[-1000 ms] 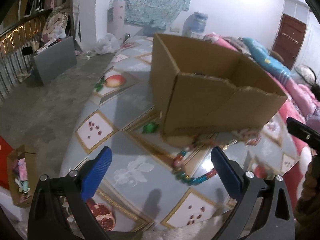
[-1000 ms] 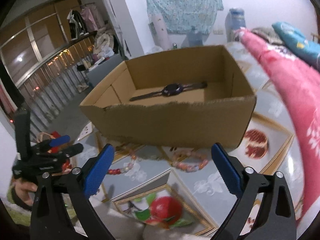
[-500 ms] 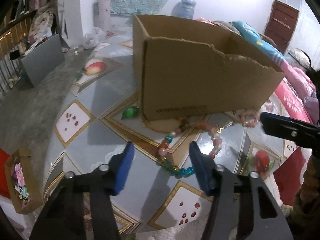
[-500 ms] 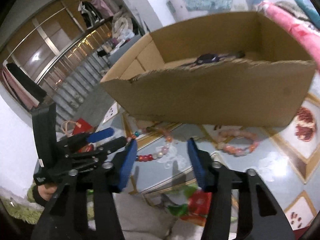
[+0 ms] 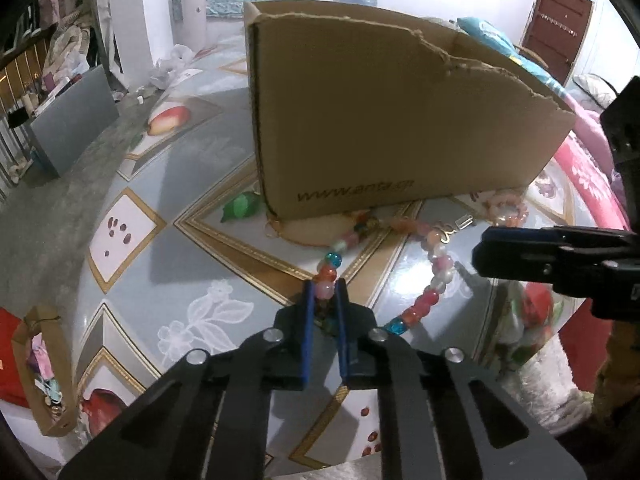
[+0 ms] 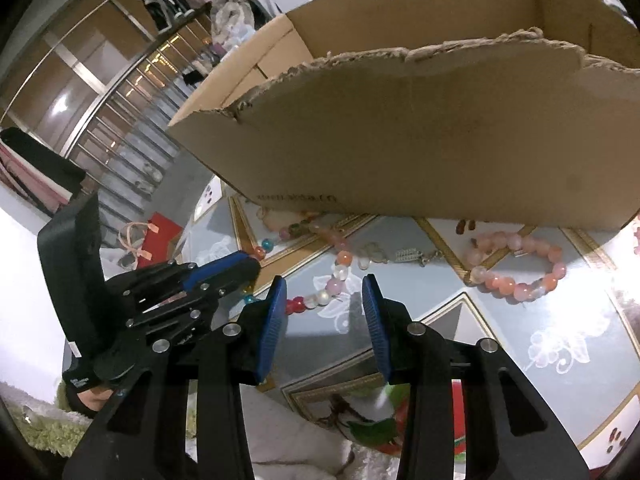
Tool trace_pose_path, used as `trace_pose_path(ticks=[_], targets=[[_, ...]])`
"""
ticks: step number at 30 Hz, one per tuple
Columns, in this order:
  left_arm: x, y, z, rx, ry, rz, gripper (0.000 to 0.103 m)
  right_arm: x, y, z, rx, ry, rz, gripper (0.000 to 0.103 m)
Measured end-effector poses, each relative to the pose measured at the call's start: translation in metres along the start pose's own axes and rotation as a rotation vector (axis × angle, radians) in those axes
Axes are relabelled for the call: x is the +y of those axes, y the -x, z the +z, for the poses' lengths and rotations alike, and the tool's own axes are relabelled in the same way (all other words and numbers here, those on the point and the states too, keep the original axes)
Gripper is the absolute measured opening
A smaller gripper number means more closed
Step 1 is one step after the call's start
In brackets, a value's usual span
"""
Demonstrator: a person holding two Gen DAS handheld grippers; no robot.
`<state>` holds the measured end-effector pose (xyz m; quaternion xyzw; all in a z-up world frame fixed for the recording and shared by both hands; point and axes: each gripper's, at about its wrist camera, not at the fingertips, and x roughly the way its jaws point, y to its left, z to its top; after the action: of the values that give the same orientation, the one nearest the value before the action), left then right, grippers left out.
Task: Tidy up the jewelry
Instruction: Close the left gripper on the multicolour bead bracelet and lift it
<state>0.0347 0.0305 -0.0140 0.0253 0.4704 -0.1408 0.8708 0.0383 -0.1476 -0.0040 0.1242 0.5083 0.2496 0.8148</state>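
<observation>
The bead necklace [image 5: 436, 276] lies on the table [image 5: 208, 280] in front of the box [image 5: 400, 120], its near end pinched in the left gripper [image 5: 323, 300], whose jaws have just closed on it. The right gripper [image 6: 325, 300] has been closing too, half open around beads without touching them. A lift now could drag the strand under the box or snag it. One necklace, one pink bracelet [image 6: 516, 264], one box.

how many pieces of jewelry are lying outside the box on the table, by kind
Multicolour bead strand, one end pinched in the left gripper: 1
Pink bead bracelet: 1
Small silver clasp-like piece: 1, too small to identify
Total: 3 outside the cardboard box; its inside is hidden now.
</observation>
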Motion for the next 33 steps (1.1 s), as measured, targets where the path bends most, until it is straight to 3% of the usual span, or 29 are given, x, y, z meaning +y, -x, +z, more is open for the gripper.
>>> trace_pose_path(ticks=[7,13,18,24,28,29,33], targets=[[-0.007,0.008,-0.012,0.023,-0.014,-0.043,0.01,-0.002,-0.005,0.003,0.027,0.0,-0.025,0.037],[-0.005,0.018,-0.01,-0.026,0.001,-0.039,0.01,0.01,-0.018,0.008,0.044,0.037,-0.05,0.035],[-0.007,0.008,-0.003,-0.004,-0.032,-0.03,0.014,0.015,-0.028,0.006,0.066,0.062,-0.124,0.021],[-0.017,-0.003,0.001,0.014,-0.082,0.019,0.014,0.015,-0.027,0.004,0.064,0.079,-0.173,0.014],[-0.026,-0.007,0.001,-0.011,-0.124,0.052,0.014,0.014,-0.026,0.005,0.06,0.074,-0.172,0.011],[-0.027,-0.007,0.001,-0.014,-0.125,0.05,0.01,0.011,-0.025,0.005,0.061,0.062,-0.158,0.008],[-0.024,0.001,0.002,-0.037,-0.105,0.032,0.009,0.01,-0.02,0.005,0.041,0.032,-0.124,0.008]])
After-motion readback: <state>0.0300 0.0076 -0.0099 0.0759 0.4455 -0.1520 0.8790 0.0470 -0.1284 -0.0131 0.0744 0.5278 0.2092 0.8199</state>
